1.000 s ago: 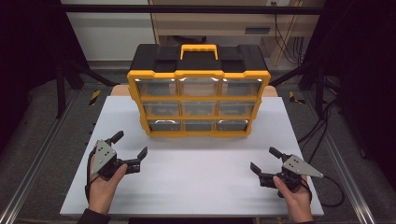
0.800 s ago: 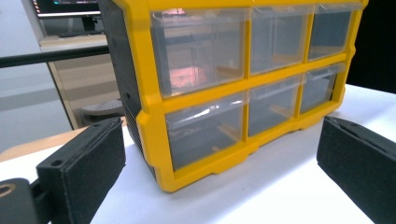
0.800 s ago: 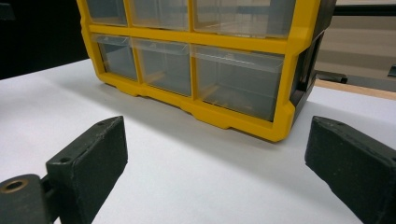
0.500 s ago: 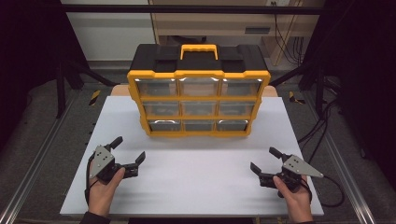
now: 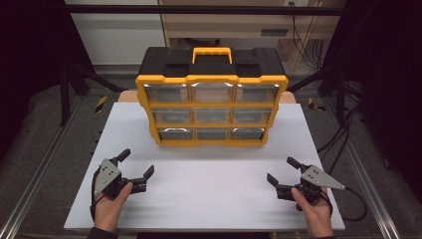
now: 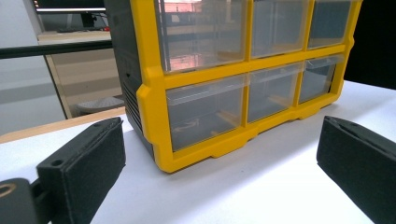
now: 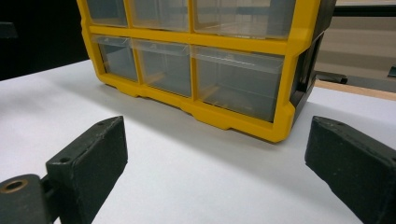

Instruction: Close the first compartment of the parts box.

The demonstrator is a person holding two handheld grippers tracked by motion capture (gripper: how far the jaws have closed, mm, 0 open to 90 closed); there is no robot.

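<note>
High view: yellow and black drawer cabinet (image 5: 211, 97) upright at the far middle of the white desk (image 5: 209, 199), nine clear drawers in three rows of three, all pushed in, yellow handle (image 5: 212, 52) on top. Left gripper (image 5: 135, 167) near the front left of the desk, released, jaws spread, nothing between them, well apart from the cabinet. Right gripper (image 5: 279, 169) near the front right, likewise released and holding nothing.

Left gripper view: black jaws wide apart, cabinet's left corner ahead; bottom-row drawers (image 6: 205, 109) closed, perhaps with small pale pieces inside, too blurred to name.

Right gripper view: jaws spread over bare desk, cabinet's right corner ahead; lower drawer (image 7: 236, 84) shut, faint tan shapes behind the plastic.
</note>
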